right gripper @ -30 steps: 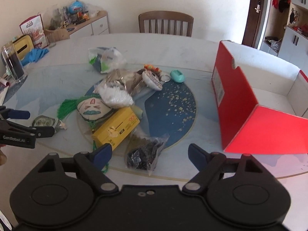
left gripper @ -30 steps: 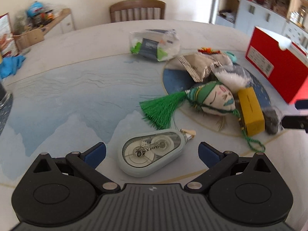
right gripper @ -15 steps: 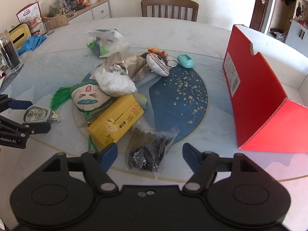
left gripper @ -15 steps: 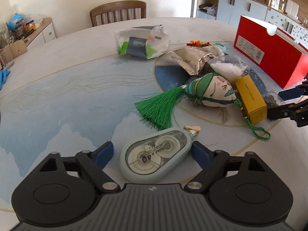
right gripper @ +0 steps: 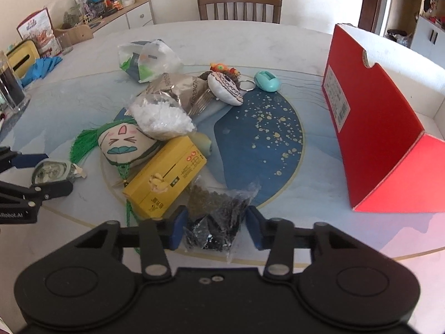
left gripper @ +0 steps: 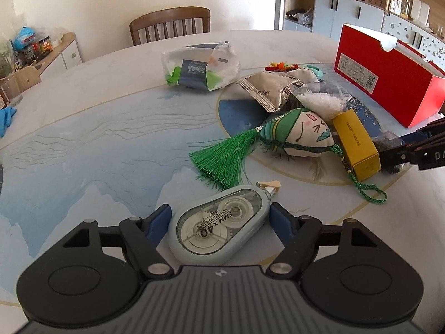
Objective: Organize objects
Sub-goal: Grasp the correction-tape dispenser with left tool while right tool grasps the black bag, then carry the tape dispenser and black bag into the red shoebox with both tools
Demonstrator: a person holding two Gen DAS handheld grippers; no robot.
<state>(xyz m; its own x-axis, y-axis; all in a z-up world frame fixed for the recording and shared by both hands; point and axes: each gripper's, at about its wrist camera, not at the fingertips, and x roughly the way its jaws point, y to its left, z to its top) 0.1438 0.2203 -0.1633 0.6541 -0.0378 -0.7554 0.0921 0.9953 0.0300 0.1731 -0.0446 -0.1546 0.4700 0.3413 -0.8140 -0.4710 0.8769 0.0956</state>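
A grey correction tape dispenser [left gripper: 219,222] lies flat on the table between the blue pads of my left gripper [left gripper: 219,220]; the pads touch or nearly touch its sides. It also shows in the right wrist view [right gripper: 51,171]. My right gripper [right gripper: 215,226] straddles a clear bag of dark beads [right gripper: 219,217], its pads close against the bag's sides. A yellow box [right gripper: 167,181], a green-tasselled face pouch [right gripper: 125,144] and a bag of white granules [right gripper: 161,117] lie just beyond.
An open red shoebox [right gripper: 372,128] stands on the right. A foil packet [right gripper: 183,91], a plush keychain [right gripper: 225,87], a teal oval [right gripper: 267,80] and a plastic bag [right gripper: 147,61] lie farther back. A glass jar [right gripper: 9,86] stands at the left edge. A chair [right gripper: 239,5] is behind.
Both grippers have moved forward and narrowed: the left around the correction tape, the right around the bead bag. Neither object has been lifted.
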